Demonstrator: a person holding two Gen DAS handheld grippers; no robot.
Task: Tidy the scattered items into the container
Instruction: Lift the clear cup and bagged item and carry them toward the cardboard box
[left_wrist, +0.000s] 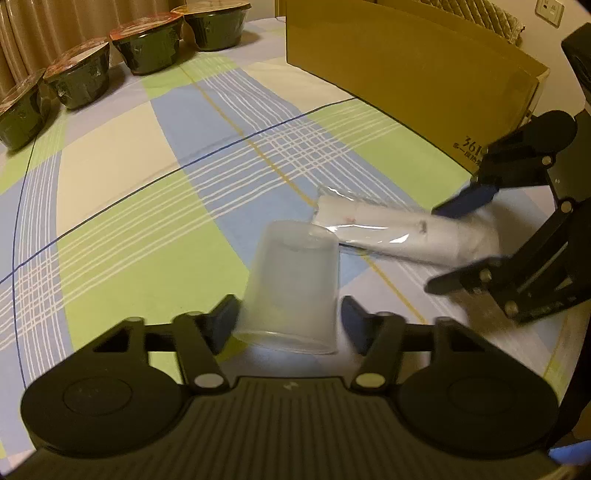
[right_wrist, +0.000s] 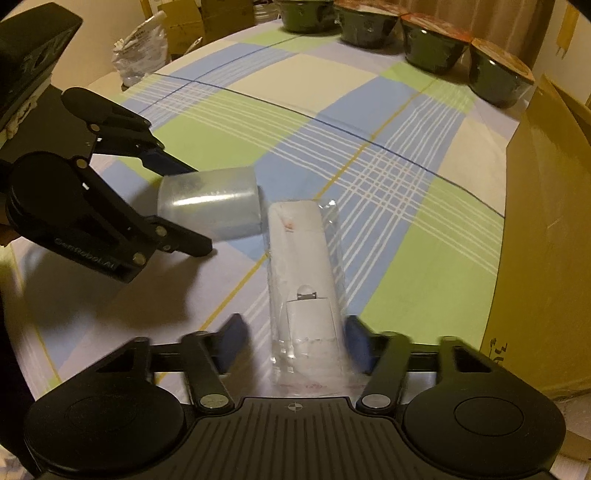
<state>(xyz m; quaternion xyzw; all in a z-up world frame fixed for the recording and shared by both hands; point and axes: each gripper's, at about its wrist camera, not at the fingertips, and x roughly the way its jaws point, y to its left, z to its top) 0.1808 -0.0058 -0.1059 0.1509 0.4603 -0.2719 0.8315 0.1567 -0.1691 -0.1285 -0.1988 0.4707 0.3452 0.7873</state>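
Observation:
A clear plastic cup (left_wrist: 291, 284) lies along my left gripper (left_wrist: 288, 321), mouth toward the camera, with both blue pads against its sides. From the right wrist view the same cup (right_wrist: 210, 206) sits sideways in the left gripper (right_wrist: 195, 208). A white roll in a clear plastic wrapper (right_wrist: 303, 273) lies lengthwise between the fingers of my right gripper (right_wrist: 293, 341). Its right pad touches the wrapper and the left pad stands apart. The wrapped roll (left_wrist: 399, 229) touches the cup's base. A brown cardboard box (left_wrist: 406, 62) stands behind.
Several black lidded bowls (left_wrist: 147, 48) line the far edge of the checked tablecloth (left_wrist: 129, 166). The cardboard box (right_wrist: 546, 221) fills the right side of the right wrist view. A plastic bag (right_wrist: 144, 48) and more boxes sit beyond the table.

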